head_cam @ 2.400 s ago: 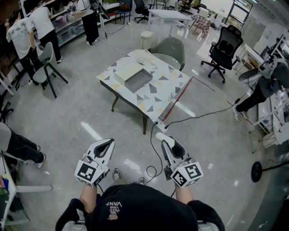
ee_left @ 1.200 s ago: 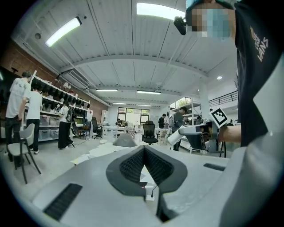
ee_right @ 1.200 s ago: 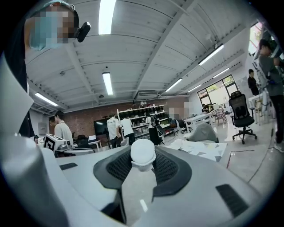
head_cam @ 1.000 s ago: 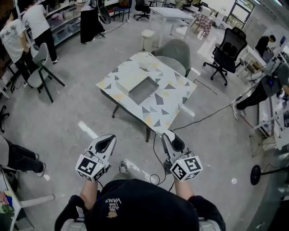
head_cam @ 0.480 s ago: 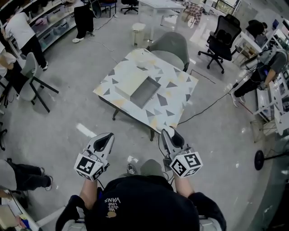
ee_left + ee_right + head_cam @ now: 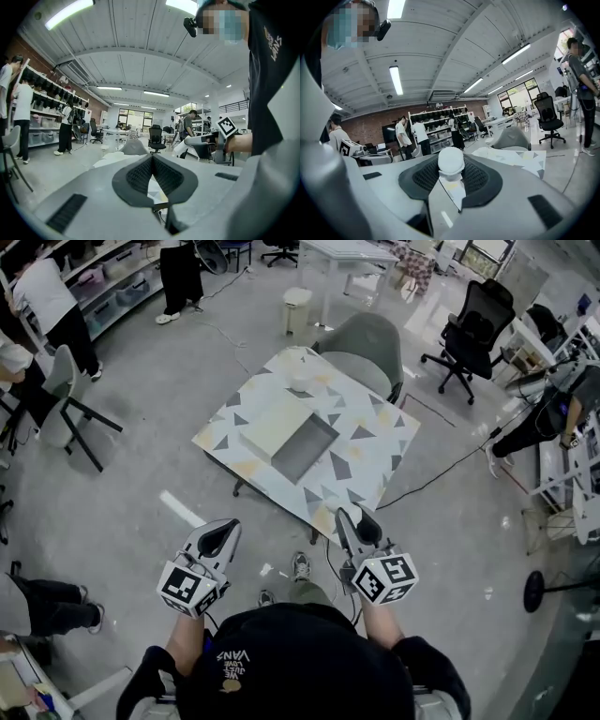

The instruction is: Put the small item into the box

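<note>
One gripper's loaded: your right gripper (image 6: 352, 524) has its jaws clamped on the small white item (image 6: 451, 161), the left gripper (image 6: 218, 538) is closed on nothing, and the box (image 6: 304, 447) sits in the middle of the table (image 6: 375, 467), ahead and slightly left, nearer your right.

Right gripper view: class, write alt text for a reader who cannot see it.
The right gripper grips a small white round-topped item between its jaws, at the picture's centre. Beyond, at right, is a pale table with triangle patterns; at left, people stand by shelves along a brick wall.
</note>
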### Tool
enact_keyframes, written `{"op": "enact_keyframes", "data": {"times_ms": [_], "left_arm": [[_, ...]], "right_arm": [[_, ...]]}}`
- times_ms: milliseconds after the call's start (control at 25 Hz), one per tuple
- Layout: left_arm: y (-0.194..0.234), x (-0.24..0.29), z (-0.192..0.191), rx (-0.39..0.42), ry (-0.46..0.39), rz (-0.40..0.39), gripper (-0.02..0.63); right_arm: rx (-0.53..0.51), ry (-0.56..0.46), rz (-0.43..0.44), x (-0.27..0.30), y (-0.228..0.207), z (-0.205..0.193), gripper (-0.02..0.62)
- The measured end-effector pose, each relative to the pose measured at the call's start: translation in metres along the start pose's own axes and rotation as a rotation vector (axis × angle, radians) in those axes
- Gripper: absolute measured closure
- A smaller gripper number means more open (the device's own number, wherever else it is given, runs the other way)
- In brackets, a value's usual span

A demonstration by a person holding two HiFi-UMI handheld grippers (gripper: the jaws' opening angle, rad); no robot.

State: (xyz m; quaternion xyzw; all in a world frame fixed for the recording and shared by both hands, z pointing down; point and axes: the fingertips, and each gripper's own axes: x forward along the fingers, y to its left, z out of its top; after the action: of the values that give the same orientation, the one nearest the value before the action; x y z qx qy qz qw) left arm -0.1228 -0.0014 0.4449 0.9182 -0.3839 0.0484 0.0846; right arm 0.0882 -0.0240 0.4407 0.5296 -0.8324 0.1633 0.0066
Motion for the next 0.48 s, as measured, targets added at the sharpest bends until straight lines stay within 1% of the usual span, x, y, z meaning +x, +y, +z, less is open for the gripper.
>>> {"op": "enact_keyframes", "data": {"times_ms": [320,480], "left_arm": [[0.018,0.061,0.013,-0.004,-0.025,0.076,0.600],[0.024,0.086,0.012,-0.011,-0.021,0.120,0.600]], "right_arm": [[-0.046,0.049,0.059,0.058,-0.057,0.013,0.471],[-0.081,0.085,0.094,0.088,-0.082,0.011,0.471]]}}
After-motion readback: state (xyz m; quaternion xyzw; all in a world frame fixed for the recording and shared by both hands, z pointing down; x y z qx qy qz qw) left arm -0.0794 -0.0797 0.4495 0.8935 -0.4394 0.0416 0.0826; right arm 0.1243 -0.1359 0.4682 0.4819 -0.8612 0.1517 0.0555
